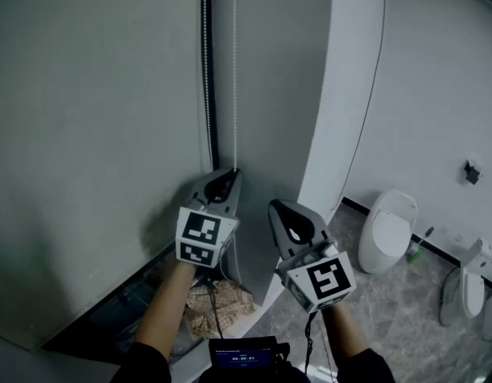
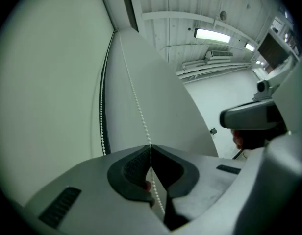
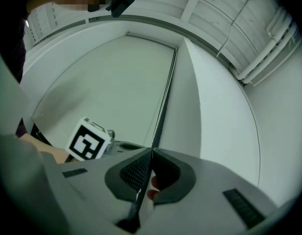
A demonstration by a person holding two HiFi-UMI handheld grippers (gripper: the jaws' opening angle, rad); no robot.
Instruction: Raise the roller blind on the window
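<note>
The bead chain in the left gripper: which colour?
The bead chain is white; best in left gripper view.

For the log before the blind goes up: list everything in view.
roller blind: one, grey, down over the window at left
bead chain: two strands showing, white, at the blind's right edge
cable: one, dark, down the white wall at right
wall fitting: one, black, high on the right wall
fixtures: at least two, white, on the floor at right
green item: one, small, on the floor between the fixtures
patterned cloth: one, beige, low under the blind
screen device: one, black, bottom centre
forearms: two, bare, dark sleeves, at the bottom
left gripper: grey, marker cube, shut on the bead chain
right gripper: grey, marker cube, shut, right of the chain
</note>
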